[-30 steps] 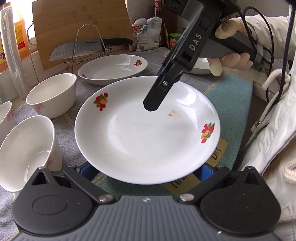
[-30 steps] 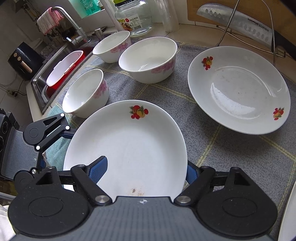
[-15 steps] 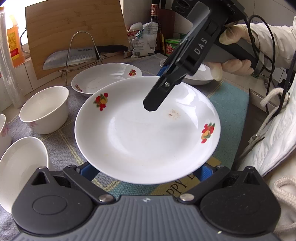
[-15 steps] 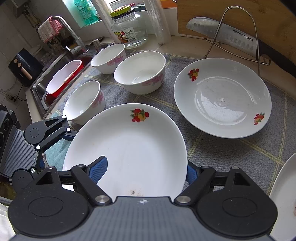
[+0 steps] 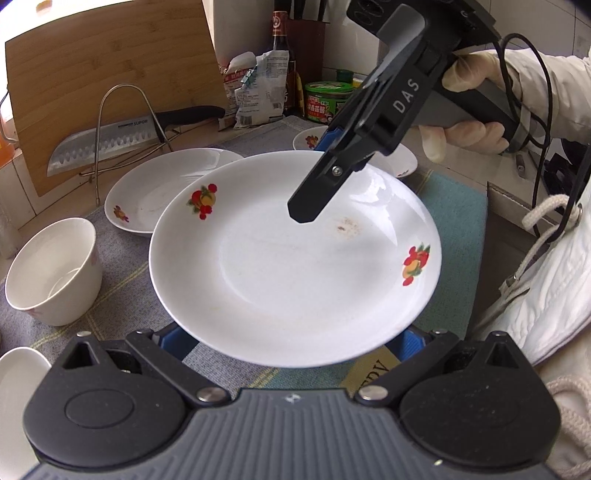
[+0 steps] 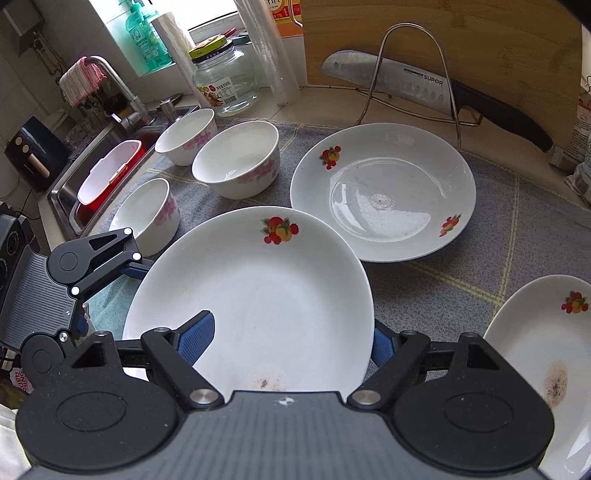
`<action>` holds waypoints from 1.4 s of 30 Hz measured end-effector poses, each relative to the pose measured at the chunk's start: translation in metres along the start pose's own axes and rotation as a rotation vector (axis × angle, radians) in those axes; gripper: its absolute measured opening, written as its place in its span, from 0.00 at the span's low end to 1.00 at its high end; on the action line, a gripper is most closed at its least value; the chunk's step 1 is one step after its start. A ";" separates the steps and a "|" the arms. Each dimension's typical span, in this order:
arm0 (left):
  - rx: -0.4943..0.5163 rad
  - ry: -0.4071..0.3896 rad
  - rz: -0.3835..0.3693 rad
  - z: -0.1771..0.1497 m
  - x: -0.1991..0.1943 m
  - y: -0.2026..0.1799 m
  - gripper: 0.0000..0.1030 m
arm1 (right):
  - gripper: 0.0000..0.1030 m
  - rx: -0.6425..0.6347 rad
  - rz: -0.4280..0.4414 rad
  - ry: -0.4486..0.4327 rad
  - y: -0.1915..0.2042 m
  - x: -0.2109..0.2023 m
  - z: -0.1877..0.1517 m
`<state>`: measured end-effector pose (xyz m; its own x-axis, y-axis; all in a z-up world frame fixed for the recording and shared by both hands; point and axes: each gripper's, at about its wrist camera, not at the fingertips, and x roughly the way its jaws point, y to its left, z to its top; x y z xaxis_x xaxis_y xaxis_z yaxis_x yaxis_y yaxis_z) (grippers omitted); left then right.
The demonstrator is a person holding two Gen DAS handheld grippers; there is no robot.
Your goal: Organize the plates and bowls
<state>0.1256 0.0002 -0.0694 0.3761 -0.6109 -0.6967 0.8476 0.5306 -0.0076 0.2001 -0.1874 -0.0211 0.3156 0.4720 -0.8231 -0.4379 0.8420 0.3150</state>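
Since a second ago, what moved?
The held plate travelled toward the plate by the knife stand, carried between the left gripper and right gripper. Their hold is unchanged, and the three bowls stayed put.

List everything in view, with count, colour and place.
held plate: 1, white with fruit print, lifted above the cloth, in both claws
plates: 2, white with fruit print, on the cloth
bowls: 3, white with pink flowers, on the cloth, left side
cloth: 1, grey, on the counter
knife: 1, steel with black handle, on the rack
rack: 1, wire, before the board
board: 1, wooden, at the back
jar: 1, clear, behind the bowls
left claw: 1, black with blue pads, gripping the held plate
right claw: 1, same colours, gripping the held plate
hand: 1, gloved, on the right claw's handle
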 end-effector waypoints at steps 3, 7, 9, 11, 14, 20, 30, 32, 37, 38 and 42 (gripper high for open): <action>0.013 0.000 -0.013 0.007 0.007 0.001 0.99 | 0.86 0.017 -0.011 -0.010 -0.010 -0.007 -0.003; 0.037 0.001 -0.029 0.018 0.017 0.000 0.99 | 0.86 0.037 -0.027 -0.020 -0.022 -0.016 -0.008; 0.048 0.001 -0.037 0.023 0.022 0.001 0.99 | 0.86 0.047 -0.033 -0.024 -0.028 -0.021 -0.010; 0.058 -0.002 -0.044 0.028 0.025 -0.001 0.99 | 0.86 0.053 -0.043 -0.030 -0.033 -0.025 -0.012; 0.066 -0.006 -0.056 0.035 0.033 -0.005 0.99 | 0.86 0.069 -0.053 -0.041 -0.043 -0.032 -0.015; 0.091 -0.010 -0.083 0.051 0.049 -0.011 0.99 | 0.86 0.093 -0.083 -0.052 -0.063 -0.044 -0.025; 0.140 -0.016 -0.121 0.082 0.078 -0.028 0.99 | 0.86 0.142 -0.126 -0.081 -0.101 -0.067 -0.037; 0.156 -0.013 -0.125 0.087 0.085 -0.031 0.99 | 0.86 0.153 -0.134 -0.083 -0.109 -0.069 -0.040; 0.183 -0.007 -0.141 0.100 0.102 -0.035 0.99 | 0.86 0.184 -0.151 -0.093 -0.129 -0.075 -0.048; 0.189 -0.004 -0.145 0.104 0.107 -0.036 0.99 | 0.86 0.188 -0.154 -0.094 -0.133 -0.076 -0.049; 0.202 0.002 -0.161 0.114 0.121 -0.039 0.99 | 0.86 0.209 -0.171 -0.102 -0.148 -0.080 -0.055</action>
<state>0.1806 -0.1611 -0.0717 0.2293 -0.6769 -0.6995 0.9543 0.2978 0.0247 0.1932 -0.3638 -0.0278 0.4574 0.3338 -0.8242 -0.1913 0.9421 0.2753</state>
